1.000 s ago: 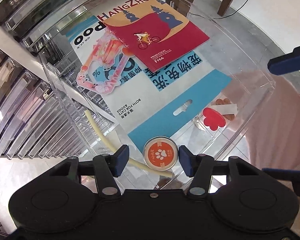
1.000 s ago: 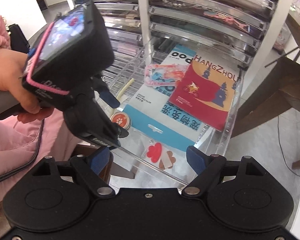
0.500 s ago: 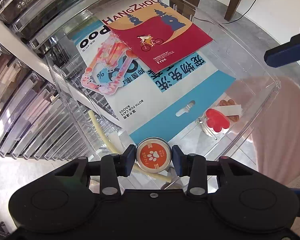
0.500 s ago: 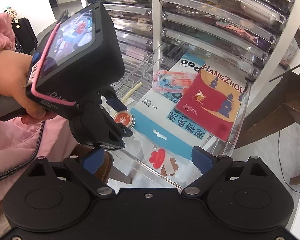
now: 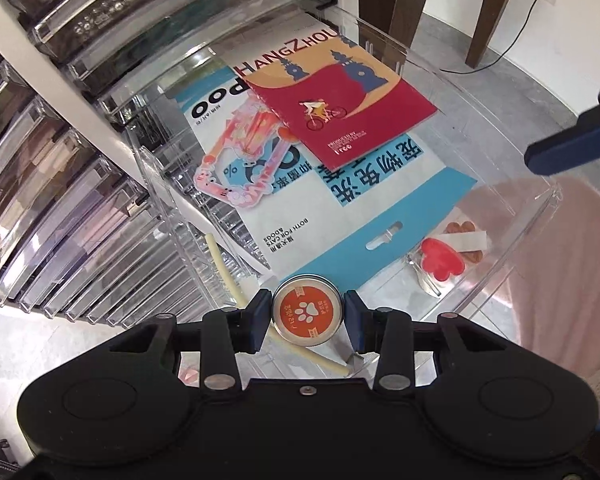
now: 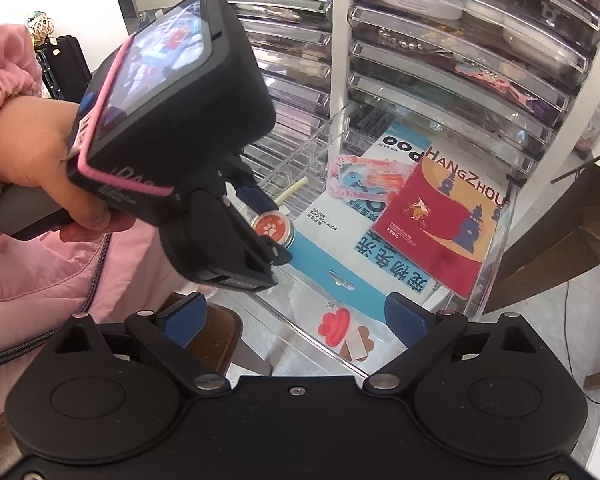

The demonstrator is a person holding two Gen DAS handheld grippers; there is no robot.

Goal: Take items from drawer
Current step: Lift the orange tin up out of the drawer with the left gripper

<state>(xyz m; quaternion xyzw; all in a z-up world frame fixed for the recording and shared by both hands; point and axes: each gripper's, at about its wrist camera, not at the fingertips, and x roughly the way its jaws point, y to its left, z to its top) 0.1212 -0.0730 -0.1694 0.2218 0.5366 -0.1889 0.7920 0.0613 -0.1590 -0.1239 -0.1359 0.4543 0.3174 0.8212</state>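
Left gripper [image 5: 307,316]: both pads flush against the round orange paw-print tin [image 5: 308,311], clamped across its width; the tin sits dead centre between the jaws at the near-left corner of the clear drawer [image 5: 512,248]. Round, so no long axis to align. Right gripper [image 6: 296,318]: jaws wide apart, empty, hovering outside the drawer's front, red paw sticker [image 6: 334,326] just ahead. Judgement: next move is a straight lift clear.

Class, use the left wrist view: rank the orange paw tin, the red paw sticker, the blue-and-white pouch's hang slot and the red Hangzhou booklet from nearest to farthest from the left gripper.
1. Tin: between the left gripper fingers.
2. Slot: just ahead, slightly right.
3. Sticker: front right corner of the drawer; close to the slot's rank.
4. Booklet: far back.
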